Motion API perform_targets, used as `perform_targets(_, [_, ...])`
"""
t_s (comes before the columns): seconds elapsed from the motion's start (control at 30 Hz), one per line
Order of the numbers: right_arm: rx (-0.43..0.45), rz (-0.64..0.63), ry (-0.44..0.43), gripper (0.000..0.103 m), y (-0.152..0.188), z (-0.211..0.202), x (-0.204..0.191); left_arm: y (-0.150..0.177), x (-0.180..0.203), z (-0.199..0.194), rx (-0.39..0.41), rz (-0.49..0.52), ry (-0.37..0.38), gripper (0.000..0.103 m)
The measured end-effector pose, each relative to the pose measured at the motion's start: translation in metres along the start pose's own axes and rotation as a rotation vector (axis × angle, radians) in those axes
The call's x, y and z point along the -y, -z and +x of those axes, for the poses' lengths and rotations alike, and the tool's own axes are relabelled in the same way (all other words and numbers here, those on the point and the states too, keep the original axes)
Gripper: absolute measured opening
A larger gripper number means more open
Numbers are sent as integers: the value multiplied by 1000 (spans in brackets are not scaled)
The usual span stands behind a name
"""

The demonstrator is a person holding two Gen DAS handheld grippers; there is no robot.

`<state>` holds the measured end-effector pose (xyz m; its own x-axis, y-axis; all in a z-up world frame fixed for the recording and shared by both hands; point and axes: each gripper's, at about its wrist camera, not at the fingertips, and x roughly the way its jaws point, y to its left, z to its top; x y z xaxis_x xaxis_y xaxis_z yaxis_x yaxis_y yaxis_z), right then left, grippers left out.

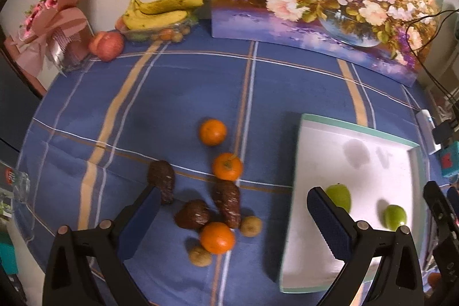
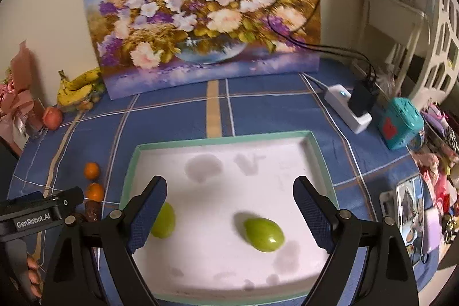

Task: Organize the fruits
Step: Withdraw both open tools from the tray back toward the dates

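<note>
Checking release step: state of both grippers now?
Left gripper: jaws open, holding nothing.
Right gripper: jaws open, holding nothing; two green oval fruits lie loose in the white tray.

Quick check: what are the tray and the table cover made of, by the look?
Tray: probably cardboard, a matte white floor with grey smudges and thin mint-green walls. Table cover: woven fabric, matte blue plaid, with soft creases near its left edge.

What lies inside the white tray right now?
Two green fruits lie inside the white tray; the right gripper's finger covers part of the left one.
</note>
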<state>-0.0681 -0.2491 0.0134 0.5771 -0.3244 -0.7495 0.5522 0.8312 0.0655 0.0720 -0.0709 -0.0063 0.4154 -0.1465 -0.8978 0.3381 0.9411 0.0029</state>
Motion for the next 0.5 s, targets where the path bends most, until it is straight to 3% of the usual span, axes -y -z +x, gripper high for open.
perform_targets(0.23, [28, -47, 14, 90, 2, 0, -20, -5, -22, -5, 35, -25, -26, 103])
perform_targets(0.5, [15, -65, -43, 90, 5, 6, -45, -8, -56, -7, 44, -92, -28, 103])
